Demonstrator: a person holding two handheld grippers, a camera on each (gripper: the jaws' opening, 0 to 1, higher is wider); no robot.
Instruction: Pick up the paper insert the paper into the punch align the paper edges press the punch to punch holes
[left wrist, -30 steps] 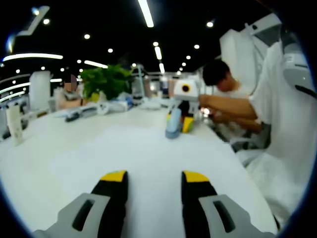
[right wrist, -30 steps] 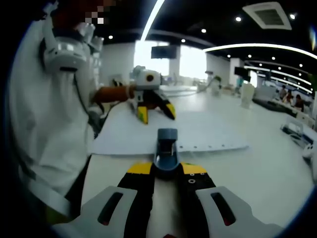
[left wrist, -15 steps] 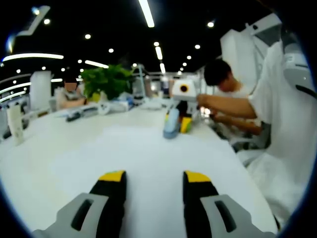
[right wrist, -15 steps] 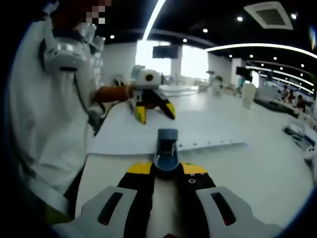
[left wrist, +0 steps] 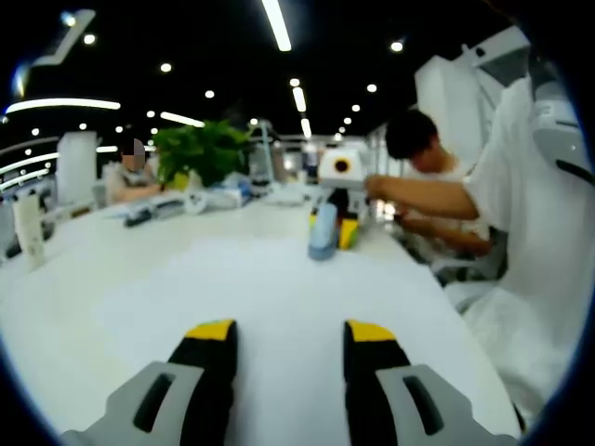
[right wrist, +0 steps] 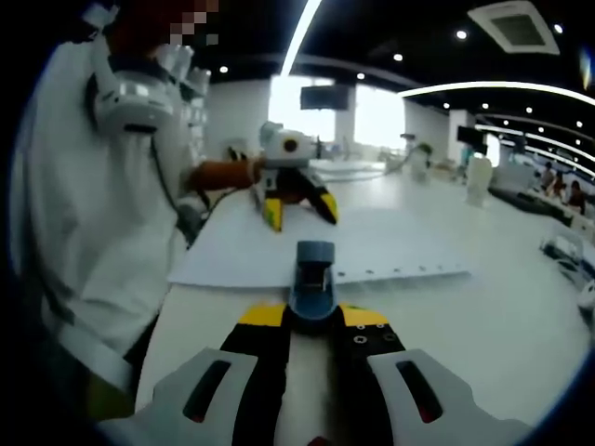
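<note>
Gripping the punch (right wrist: 312,277) between its yellow-tipped jaws, the right gripper (right wrist: 312,318) sat squarely behind it, which probably kept the tool steady on the paper's (right wrist: 316,246) near edge. A row of holes already ran along that edge out toward 3 o'clock. Up at 12 o'clock the left gripper (right wrist: 296,203) had its jaws spread with nothing in them, tips resting on the sheet, likely pinning it flat. From the left gripper view, its own jaws (left wrist: 290,333) gaped over the sheet (left wrist: 260,297), punch (left wrist: 323,232) at 12 o'clock on the table (left wrist: 84,251)
</note>
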